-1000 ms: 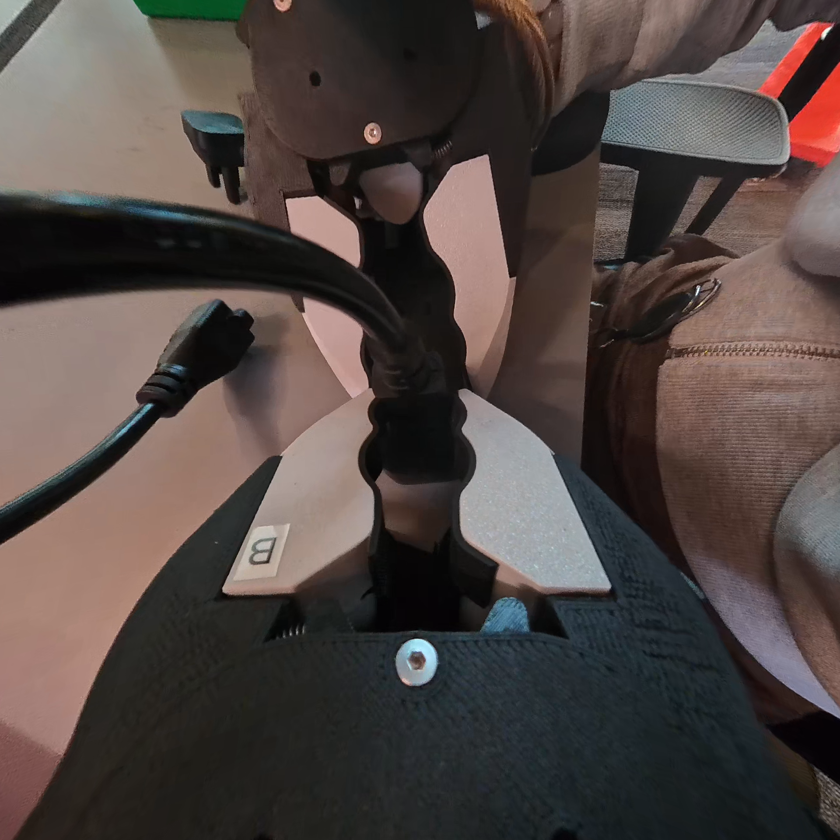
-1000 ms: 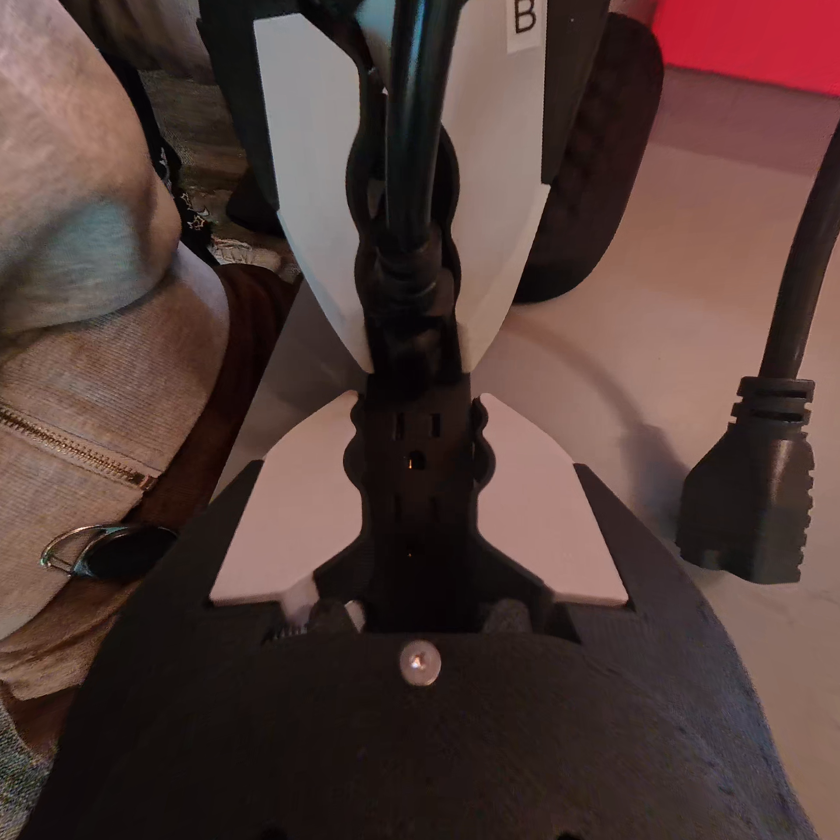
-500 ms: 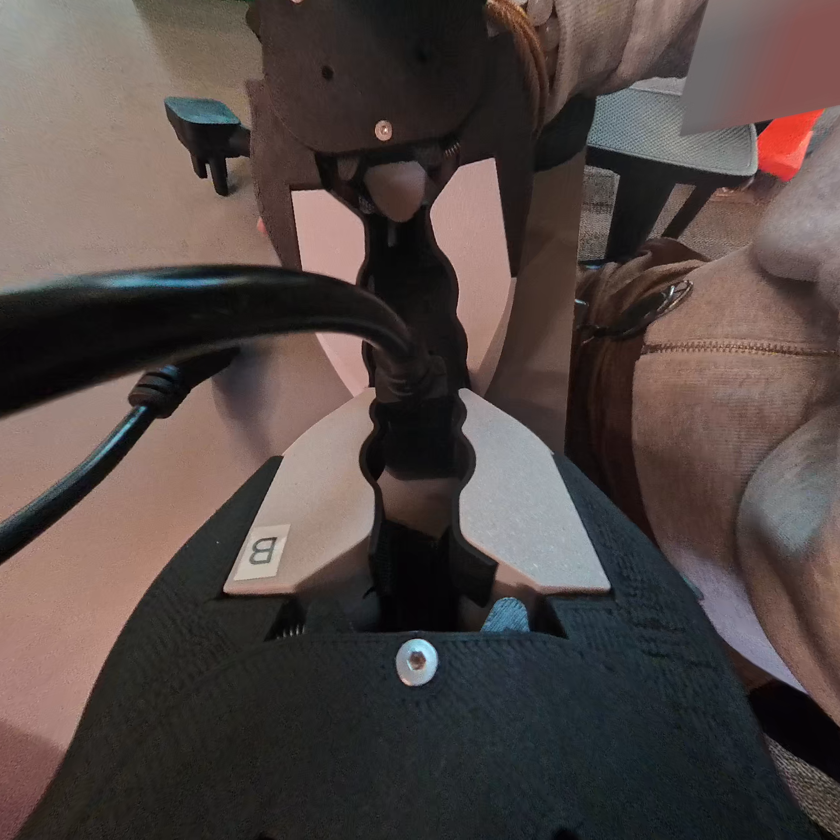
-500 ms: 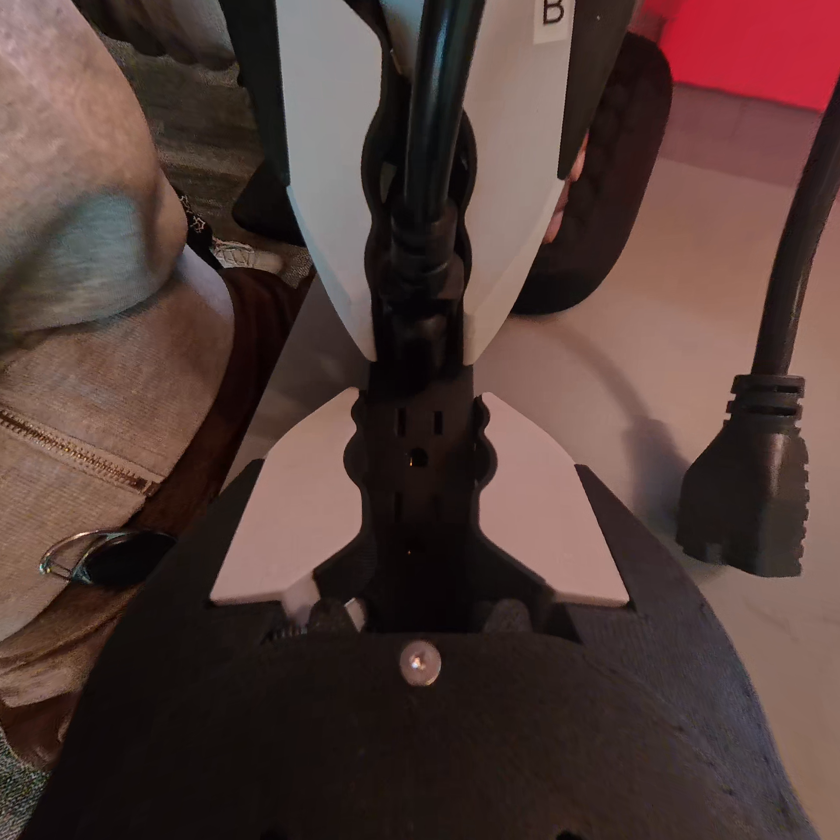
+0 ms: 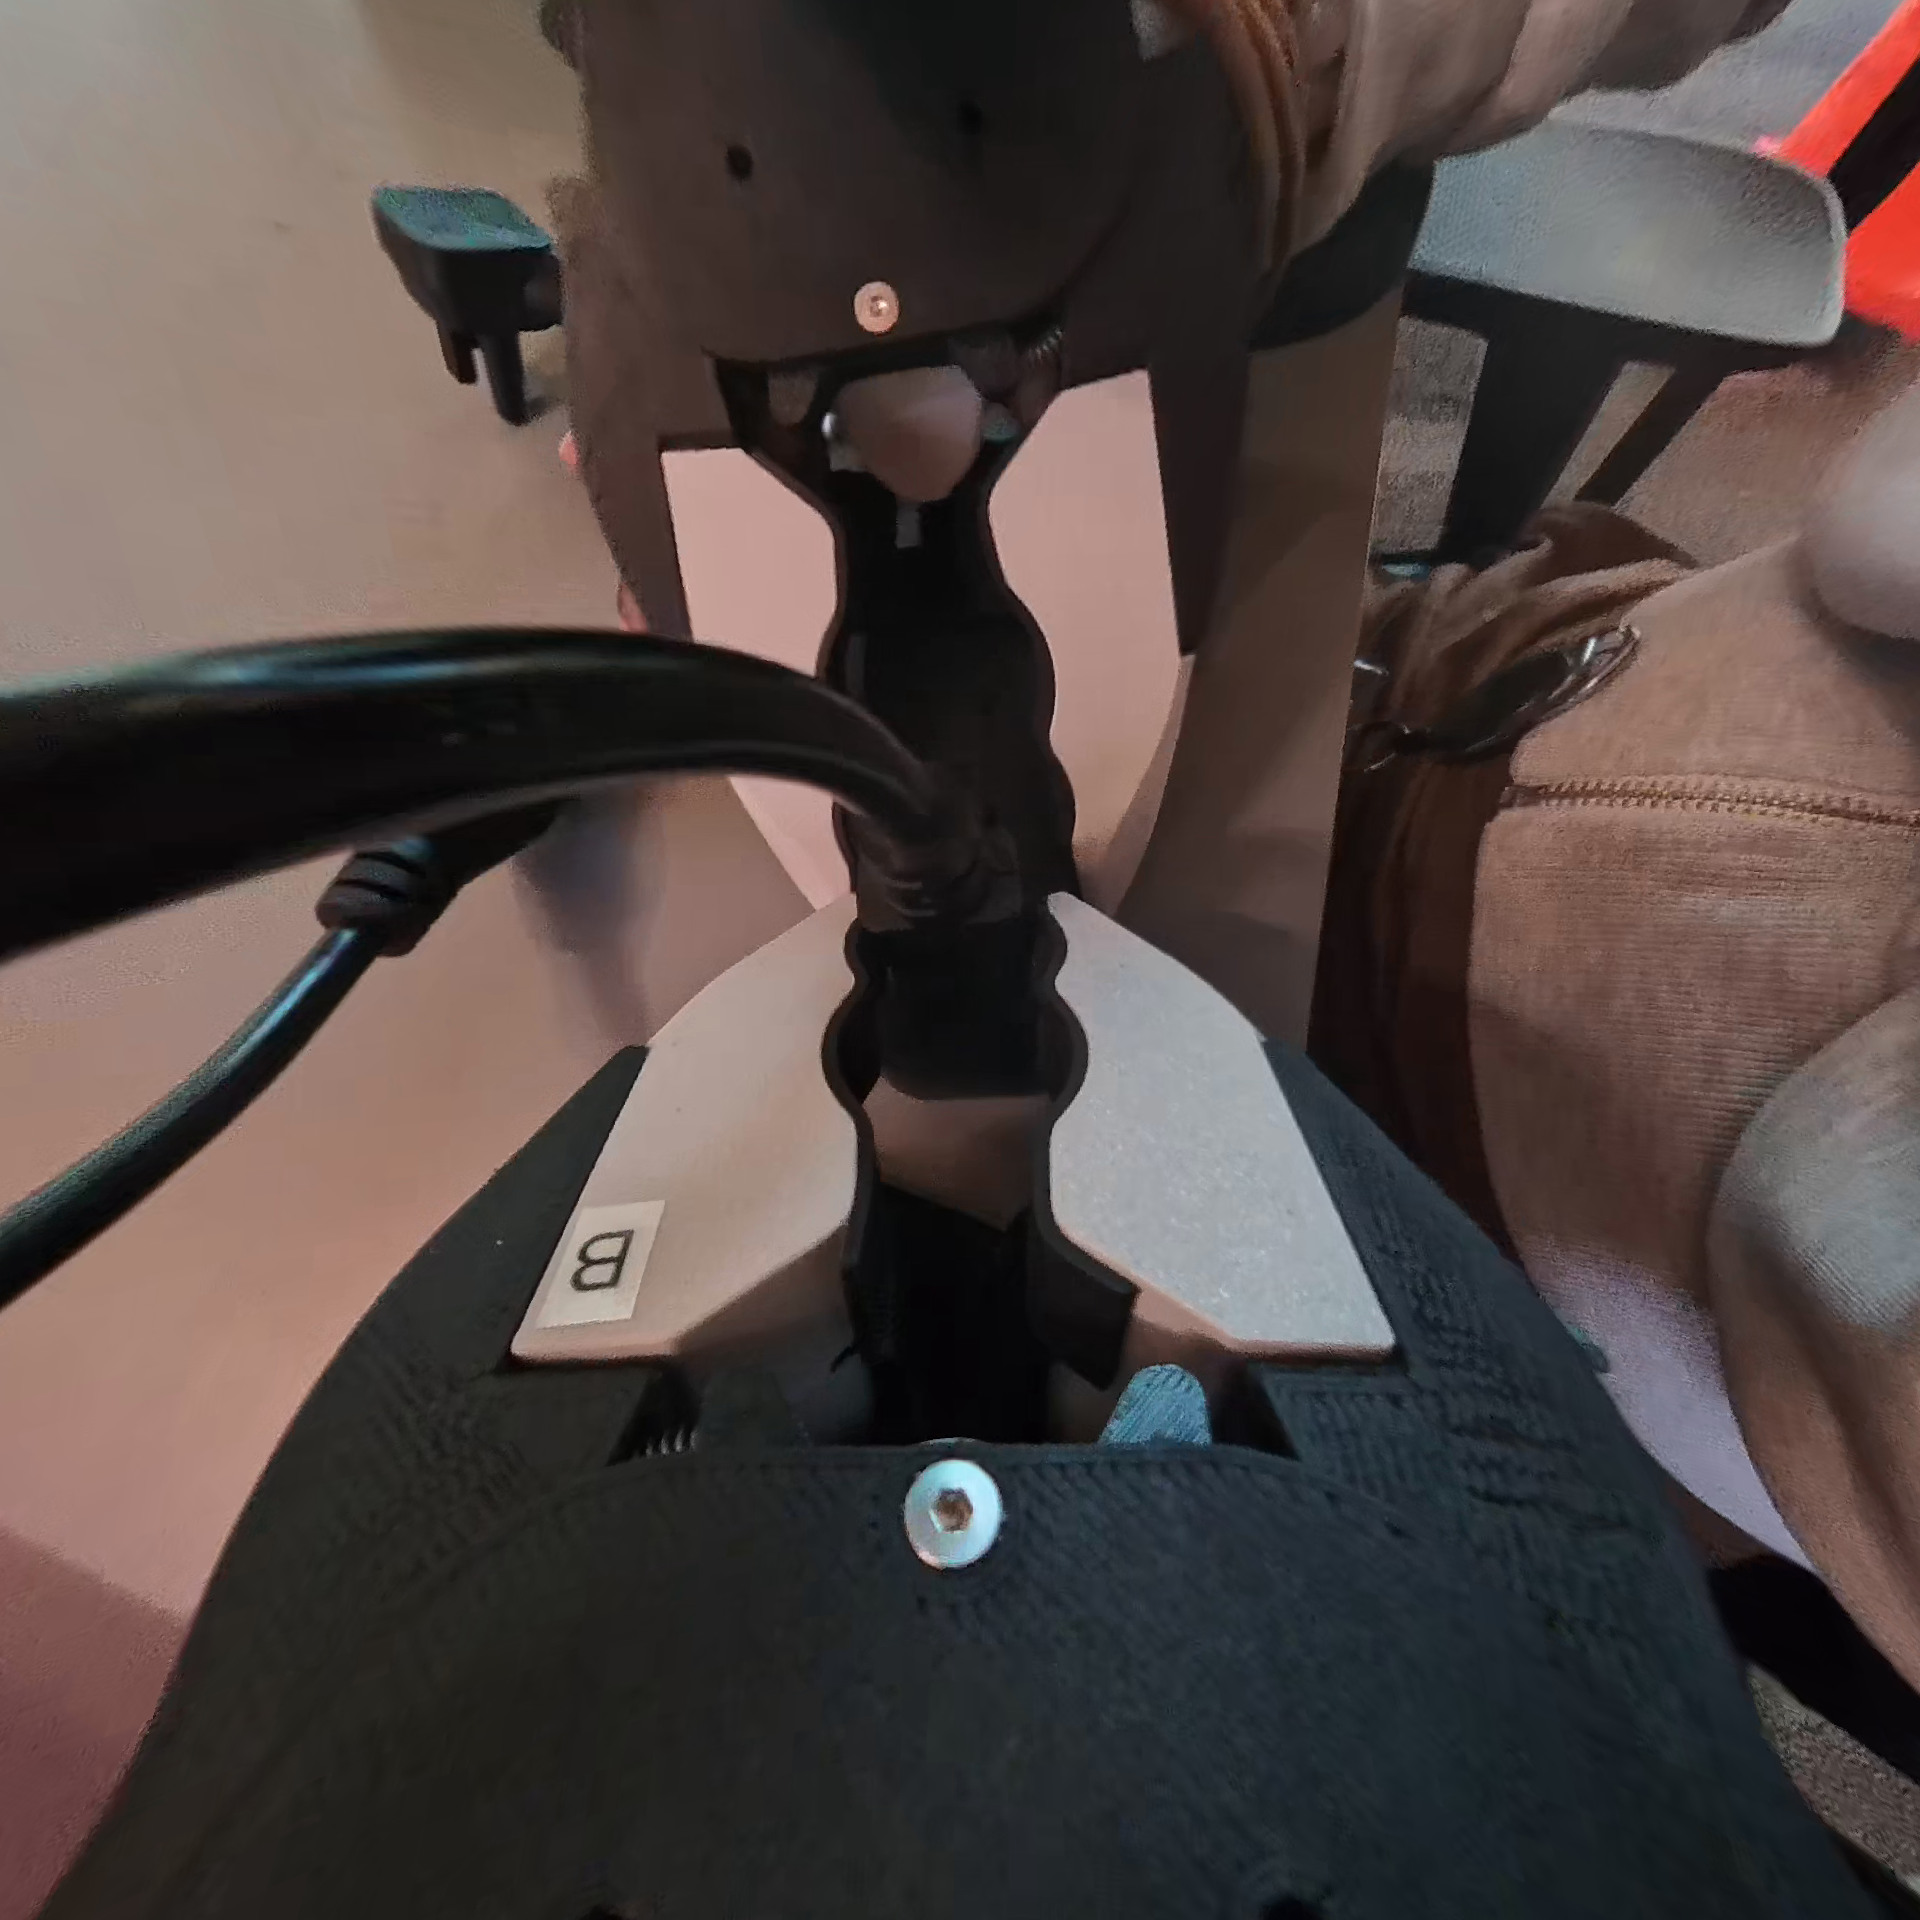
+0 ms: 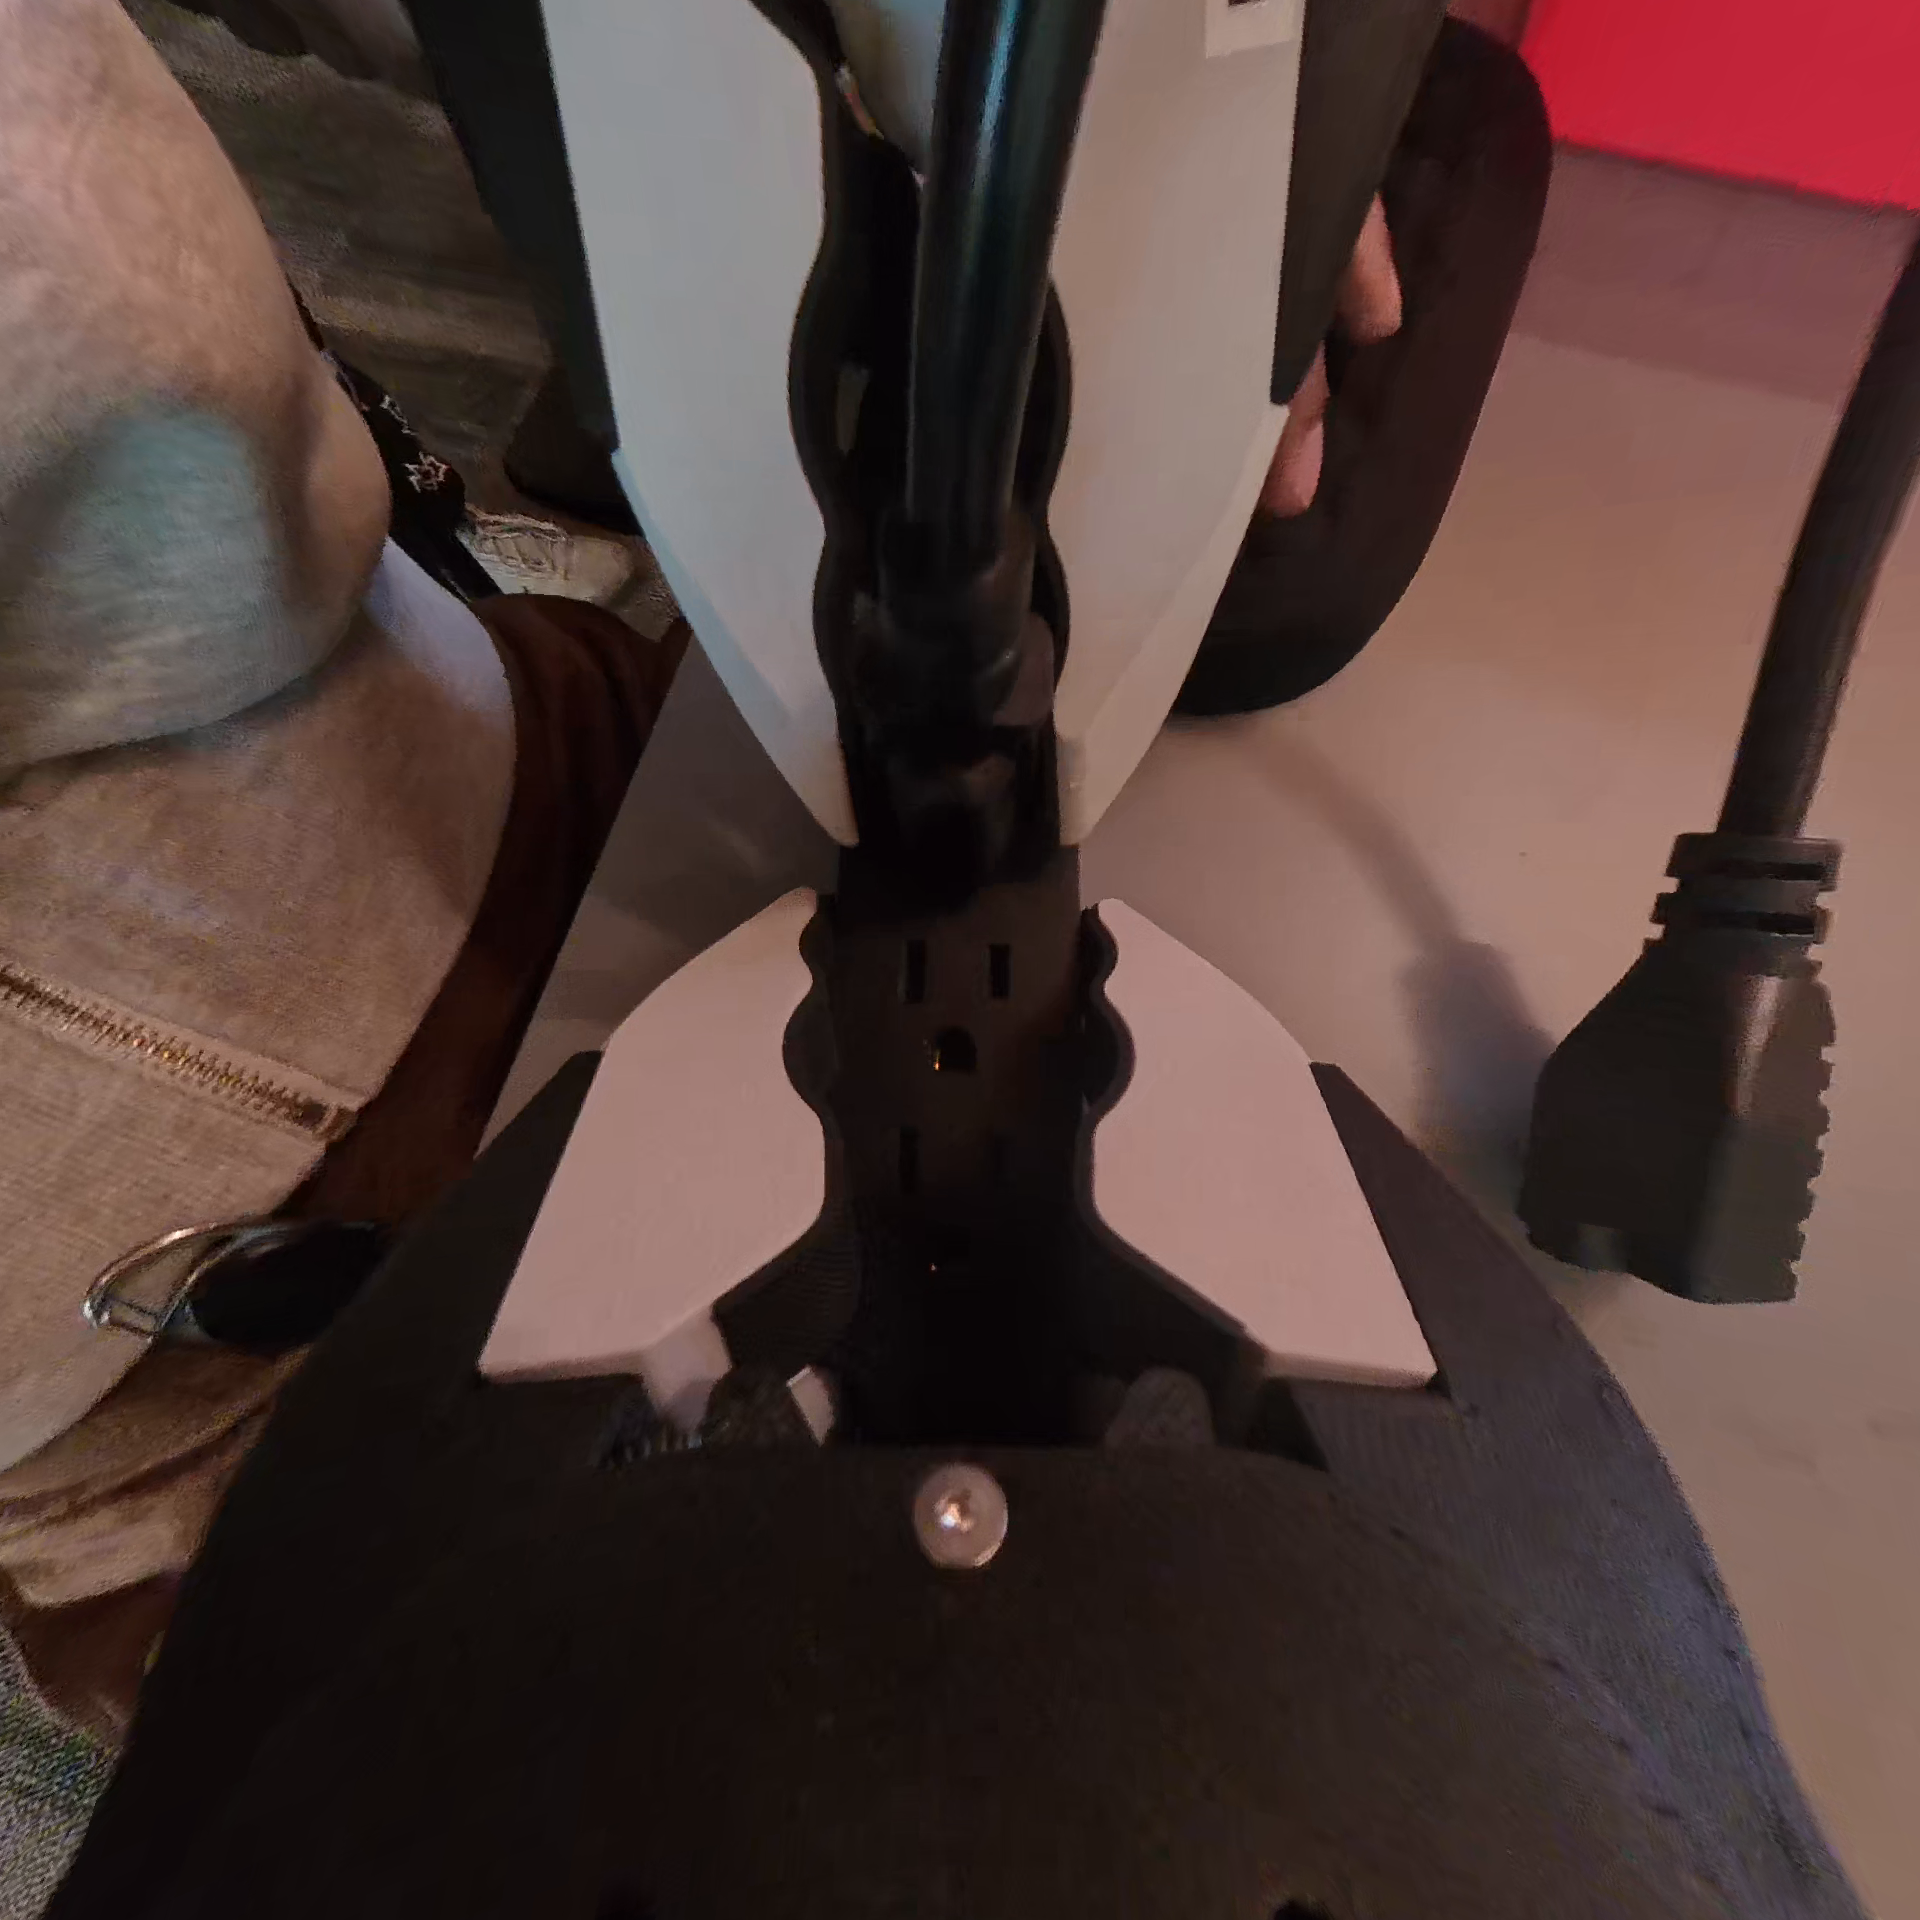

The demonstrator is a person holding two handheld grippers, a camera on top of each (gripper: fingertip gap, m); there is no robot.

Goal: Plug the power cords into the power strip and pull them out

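We've got both tools head to head here. Our left gripper (image 5: 951,1023) is clenched on the black plug (image 5: 951,997) of a power cord (image 5: 416,727), whose thick cable arcs away to our left. Our right gripper (image 6: 951,1039) is clamped around the black power strip (image 6: 951,1049), held up off the table (image 6: 1351,810), and we look straight down its face.

Where is the plug? Right at the far end of the strip, pressed up against it. From the right wrist view, plug and strip meet with no gap that we can see, so we judge this cord is either seated or on the last push; the prongs are hidden, so we can't say which. The outlet nearest the plug shows bare slots, and the one below it looks bare too, though it sits in shadow.

What's left, then? A second cord end (image 6: 1683,1091), a chunky dark connector, lies on the table to our right, well apart from the strip and untouched. In the left wrist view another black plug (image 5: 468,260) rests farther off on the table, prongs down. So at best one cord is in, more wait, and all the pulling out is still ahead.

No bins or trays in sight, so the strip's own sockets are the only receptacles here.
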